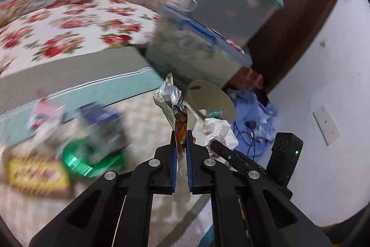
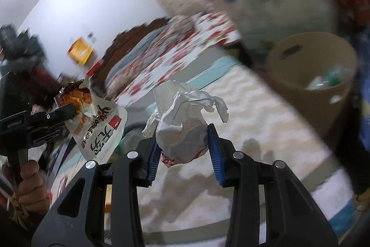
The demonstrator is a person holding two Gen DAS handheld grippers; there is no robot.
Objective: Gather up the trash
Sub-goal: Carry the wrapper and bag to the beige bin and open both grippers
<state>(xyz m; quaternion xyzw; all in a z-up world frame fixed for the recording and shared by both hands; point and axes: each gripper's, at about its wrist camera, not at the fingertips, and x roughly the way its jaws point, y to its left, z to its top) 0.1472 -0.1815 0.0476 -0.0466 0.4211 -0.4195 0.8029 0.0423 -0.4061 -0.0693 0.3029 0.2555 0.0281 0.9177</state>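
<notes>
We carry trash: left gripper (image 1: 182,138) clamps a snack wrapper (image 1: 174,103), right gripper (image 2: 185,136) clamps crumpled paper (image 2: 182,131). Next, we align both over the waste bin (image 2: 307,103) and release.

Tan bin (image 2: 307,75) mouth open from above; stacked storage boxes (image 1: 208,48) crowd behind it, bare floor (image 2: 254,112) in front.

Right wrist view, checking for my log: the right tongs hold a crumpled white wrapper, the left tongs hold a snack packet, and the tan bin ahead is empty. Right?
Not quite: the tan bin is not empty. The right wrist view shows trash already lying inside it. The rest stands: the right tongs grip the crumpled white wrapper, and the left tongs hold the snack packet.
</notes>
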